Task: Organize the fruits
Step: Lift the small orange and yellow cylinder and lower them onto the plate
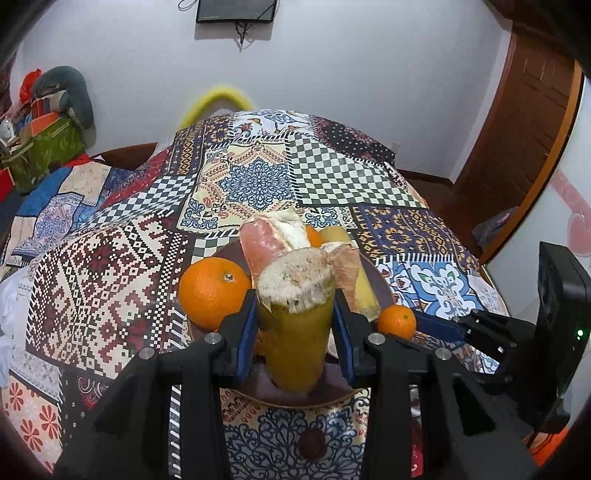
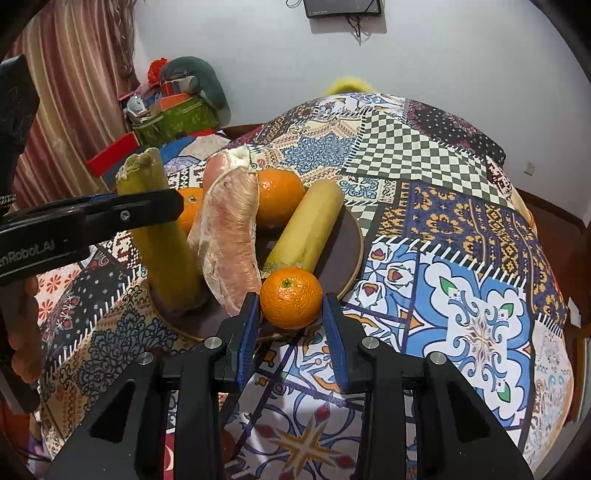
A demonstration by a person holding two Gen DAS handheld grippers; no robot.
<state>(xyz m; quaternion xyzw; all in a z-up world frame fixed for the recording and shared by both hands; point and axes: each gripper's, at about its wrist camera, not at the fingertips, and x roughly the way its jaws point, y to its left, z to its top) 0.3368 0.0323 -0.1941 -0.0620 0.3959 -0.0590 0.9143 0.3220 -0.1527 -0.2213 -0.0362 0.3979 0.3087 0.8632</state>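
1. The left gripper [image 1: 295, 314] pinches an upright yellow-green sugarcane stalk piece [image 1: 293, 332], its base on the round dark brown plate [image 2: 347, 251]
2. The right gripper [image 2: 291, 325] clamps a small orange mandarin [image 2: 291, 298] at the plate's near rim
3. On the plate lie pink peeled pomelo segments [image 2: 232, 243], two larger oranges [image 2: 280, 201] and a second cane piece [image 2: 306, 229]

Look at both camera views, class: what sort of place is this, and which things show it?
Probably a room in a home: a table under a patchwork tablecloth, striped curtains at one side, a small screen on the wall, and a wooden door.
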